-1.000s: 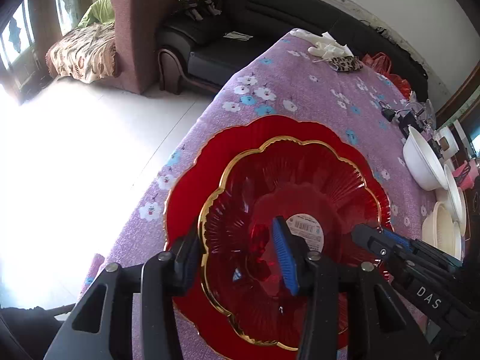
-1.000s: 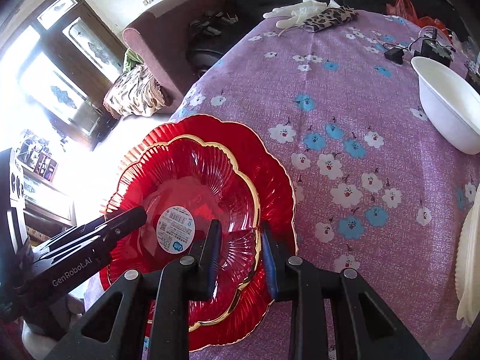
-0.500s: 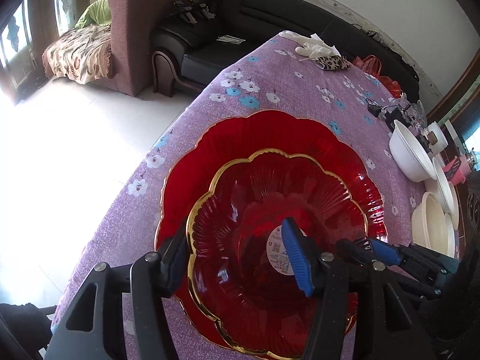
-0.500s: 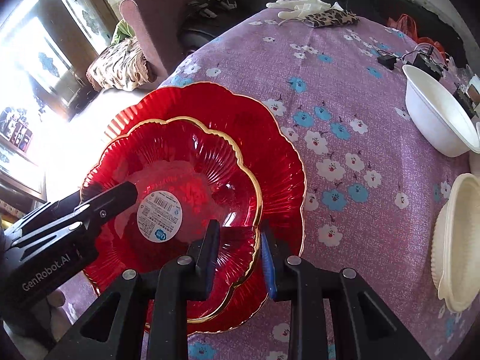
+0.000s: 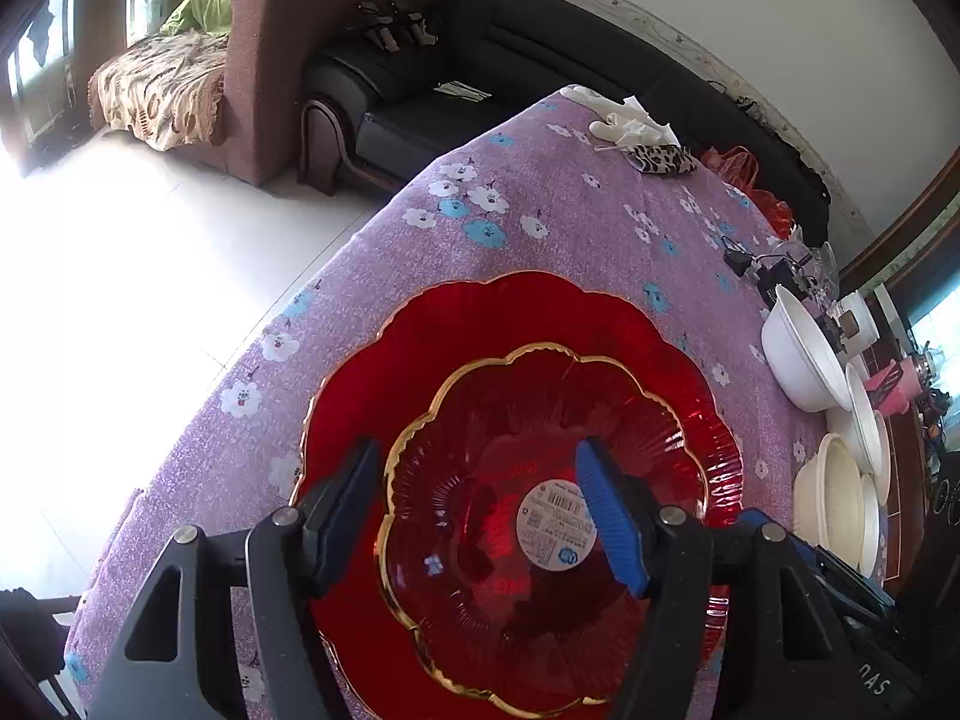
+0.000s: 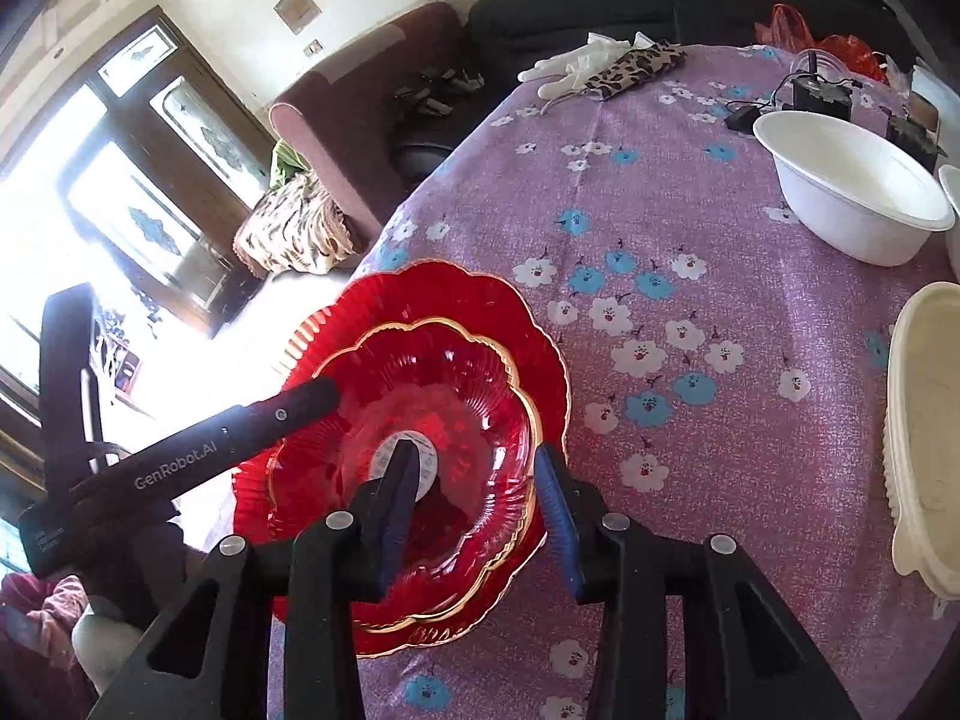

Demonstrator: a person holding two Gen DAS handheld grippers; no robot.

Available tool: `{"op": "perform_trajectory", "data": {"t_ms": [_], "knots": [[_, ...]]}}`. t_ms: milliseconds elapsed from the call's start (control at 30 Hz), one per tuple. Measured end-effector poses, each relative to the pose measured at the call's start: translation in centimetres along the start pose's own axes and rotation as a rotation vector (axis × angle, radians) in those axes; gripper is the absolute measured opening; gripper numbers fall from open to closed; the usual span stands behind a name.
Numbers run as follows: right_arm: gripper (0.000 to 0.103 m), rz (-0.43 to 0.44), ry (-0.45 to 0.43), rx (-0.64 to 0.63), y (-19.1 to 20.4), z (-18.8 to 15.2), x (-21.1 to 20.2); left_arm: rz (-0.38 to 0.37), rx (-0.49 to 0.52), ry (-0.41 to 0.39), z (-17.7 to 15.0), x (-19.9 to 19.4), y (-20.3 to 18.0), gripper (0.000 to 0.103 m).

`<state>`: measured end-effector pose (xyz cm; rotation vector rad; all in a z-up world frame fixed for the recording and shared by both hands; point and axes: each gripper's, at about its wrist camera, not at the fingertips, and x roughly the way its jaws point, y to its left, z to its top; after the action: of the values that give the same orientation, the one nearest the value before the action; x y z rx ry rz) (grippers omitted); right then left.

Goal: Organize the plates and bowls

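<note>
A small red scalloped glass plate (image 5: 540, 456) with a gold rim and a round sticker rests inside a larger red plate (image 5: 516, 312) on the purple flowered tablecloth; both show in the right wrist view, the small plate (image 6: 456, 372) within the large one (image 6: 456, 294). My left gripper (image 5: 480, 516) is open, its jaws straddling the small plate's left rim. My right gripper (image 6: 474, 492) is open, its jaws on either side of the small plate's right rim. A white bowl (image 6: 852, 192) stands at the right.
Cream bowls (image 6: 924, 420) are stacked at the table's right edge. Gloves and a leopard-print cloth (image 6: 636, 66) lie at the far end, with cables and a black box (image 6: 822, 93). Sofas stand beyond the table. The table's left edge drops to bright floor.
My right gripper has opened from a narrow gap around the small plate's rim. Both grippers have pulled back and up a little. The small plate now lies flat in the large one.
</note>
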<state>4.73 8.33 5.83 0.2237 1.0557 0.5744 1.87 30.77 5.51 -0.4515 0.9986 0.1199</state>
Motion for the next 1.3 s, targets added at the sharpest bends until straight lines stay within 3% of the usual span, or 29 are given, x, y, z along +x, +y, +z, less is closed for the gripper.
{"op": "perform_trajectory", "data": {"t_ms": [100,267,333,433,533,600,800,1000,1133,1200,1300], "knots": [[0.048,0.022,-0.020,0.020,0.0,-0.2,-0.8,0.031,0.014,-0.020,0.1,-0.3,-0.4,0.067],[0.048,-0.023,-0.126,-0.015,0.0,-1.6,-5.5,0.097,0.074,-0.147,0.9,-3.1,-1.6,0.067],[0.052,-0.063,-0.187,-0.046,-0.7,-2.4,-8.3,0.146,0.111,-0.218,0.7,-4.8,-2.5,0.067],[0.060,-0.179,-0.289,-0.103,-2.2,-4.2,-12.6,0.160,0.184,-0.323,-0.4,-7.5,-4.9,0.068],[0.060,-0.324,-0.352,-0.138,-4.1,-5.7,-15.6,0.091,0.264,-0.373,-2.4,-9.5,-8.2,0.073],[0.060,-0.361,-0.366,-0.122,-5.8,-6.6,-17.1,0.024,0.310,-0.376,-3.8,-10.4,-10.3,0.073],[0.060,-0.351,-0.385,0.009,-10.4,-10.4,-20.8,-0.165,0.404,-0.348,-8.5,-13.3,-14.2,0.073],[0.060,-0.353,-0.446,0.084,-11.6,-13.7,-25.3,-0.234,0.480,-0.381,-11.6,-18.6,-15.3,0.073],[0.060,-0.362,-0.525,0.116,-10.9,-14.8,-29.9,-0.306,0.453,-0.394,-12.8,-23.5,-14.0,0.073],[0.060,-0.344,-0.559,0.123,-10.3,-15.3,-32.3,-0.346,0.451,-0.422,-13.3,-26.5,-13.1,0.073],[0.060,-0.360,-0.622,0.111,-8.9,-15.9,-36.2,-0.333,0.475,-0.532,-14.0,-31.6,-12.0,0.074]]}}
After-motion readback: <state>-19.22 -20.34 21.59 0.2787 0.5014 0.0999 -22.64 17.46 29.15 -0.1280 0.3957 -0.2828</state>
